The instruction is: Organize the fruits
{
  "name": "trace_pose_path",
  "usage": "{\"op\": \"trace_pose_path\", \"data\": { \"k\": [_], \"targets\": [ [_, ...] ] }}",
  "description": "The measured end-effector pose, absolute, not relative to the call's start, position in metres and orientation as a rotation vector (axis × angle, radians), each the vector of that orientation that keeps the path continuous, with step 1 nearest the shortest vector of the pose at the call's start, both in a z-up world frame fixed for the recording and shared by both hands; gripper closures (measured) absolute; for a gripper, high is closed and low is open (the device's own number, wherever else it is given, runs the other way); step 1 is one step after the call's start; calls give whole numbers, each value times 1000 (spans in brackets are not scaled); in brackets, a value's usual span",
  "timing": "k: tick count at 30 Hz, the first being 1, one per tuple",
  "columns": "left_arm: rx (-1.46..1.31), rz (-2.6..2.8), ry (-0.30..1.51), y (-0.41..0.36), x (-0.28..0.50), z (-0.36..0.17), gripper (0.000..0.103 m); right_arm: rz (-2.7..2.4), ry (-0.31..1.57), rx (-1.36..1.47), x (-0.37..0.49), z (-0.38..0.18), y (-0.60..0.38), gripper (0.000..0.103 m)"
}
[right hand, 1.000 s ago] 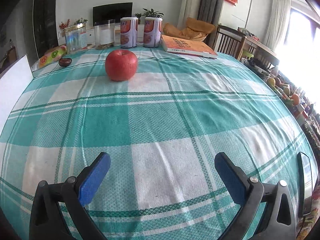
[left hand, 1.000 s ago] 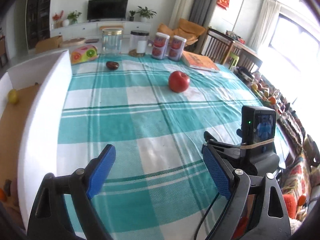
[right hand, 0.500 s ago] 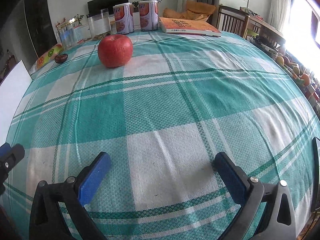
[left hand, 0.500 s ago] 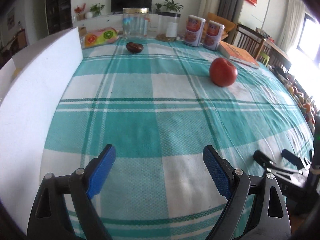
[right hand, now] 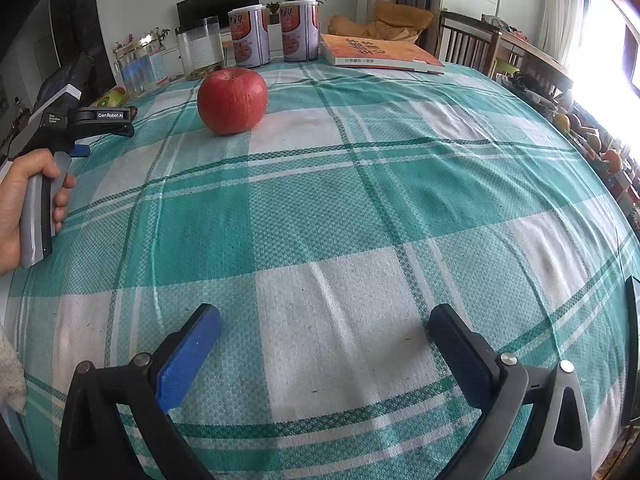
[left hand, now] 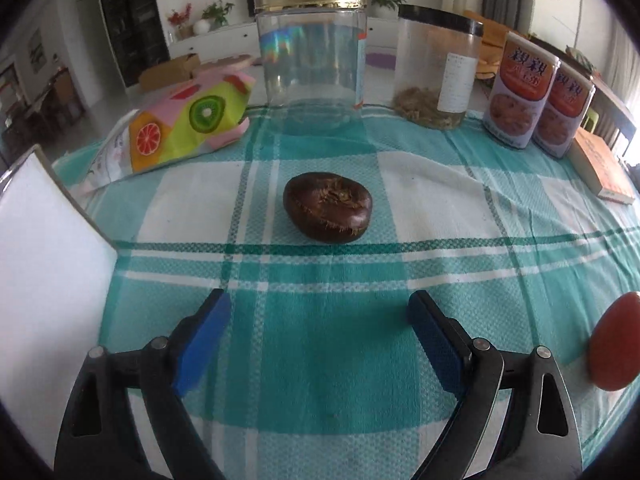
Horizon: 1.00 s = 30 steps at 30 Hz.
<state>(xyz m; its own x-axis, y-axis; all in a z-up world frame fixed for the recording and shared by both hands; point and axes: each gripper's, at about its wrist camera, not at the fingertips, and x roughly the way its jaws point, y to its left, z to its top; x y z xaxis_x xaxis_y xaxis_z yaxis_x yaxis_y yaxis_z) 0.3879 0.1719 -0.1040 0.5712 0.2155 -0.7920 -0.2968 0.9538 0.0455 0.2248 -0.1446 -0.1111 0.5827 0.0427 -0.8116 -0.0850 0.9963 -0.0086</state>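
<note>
A dark brown, rough-skinned fruit (left hand: 328,213) lies on the teal plaid tablecloth (left hand: 320,360), a short way ahead of my left gripper (left hand: 318,302). That gripper is open, its blue pads wide apart with only cloth between them. A red apple (right hand: 232,100) stands further right on the cloth and shows at the right edge of the left wrist view as the apple (left hand: 614,340). My right gripper (right hand: 325,314) is open and empty over the near part of the table, well short of the apple. In the right wrist view a hand (right hand: 28,204) holds the left gripper (right hand: 104,120) at the far left.
Behind the brown fruit stand a clear gold-lidded jar (left hand: 312,44), a black-lidded jar (left hand: 436,68), two printed cans (left hand: 536,96) and a fruit-print bag (left hand: 180,124). A white box wall (left hand: 48,260) rises at the left. An orange book (right hand: 380,54) lies far right.
My left gripper has travelled forward and down towards the far left of the table, so the brown fruit now looms close. The apple slid to the view's right edge. The right gripper barely moved.
</note>
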Motion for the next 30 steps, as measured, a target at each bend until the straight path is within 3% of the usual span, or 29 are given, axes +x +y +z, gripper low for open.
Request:
{"op": "trace_pose_path", "data": {
  "k": [9, 11, 12, 18, 24, 30],
  "targets": [
    [-82, 337, 903, 189, 429, -104, 8, 78, 947, -50, 227, -111, -142, 0],
    [-77, 301, 891, 188, 428, -103, 23, 77, 947, -50, 227, -111, -143, 0],
    [-97, 259, 877, 187, 423, -101, 53, 77, 947, -50, 227, -111, -143, 0],
    [-130, 221, 893, 163, 376, -94, 53, 77, 947, -50, 229, -111, -142, 0],
    [-263, 160, 906, 118, 270, -71, 53, 80, 947, -49, 229, -111, -142, 0],
    [-196, 50, 951, 74, 186, -77, 53, 85, 946, -48, 229, -111, -142, 0]
  ]
}}
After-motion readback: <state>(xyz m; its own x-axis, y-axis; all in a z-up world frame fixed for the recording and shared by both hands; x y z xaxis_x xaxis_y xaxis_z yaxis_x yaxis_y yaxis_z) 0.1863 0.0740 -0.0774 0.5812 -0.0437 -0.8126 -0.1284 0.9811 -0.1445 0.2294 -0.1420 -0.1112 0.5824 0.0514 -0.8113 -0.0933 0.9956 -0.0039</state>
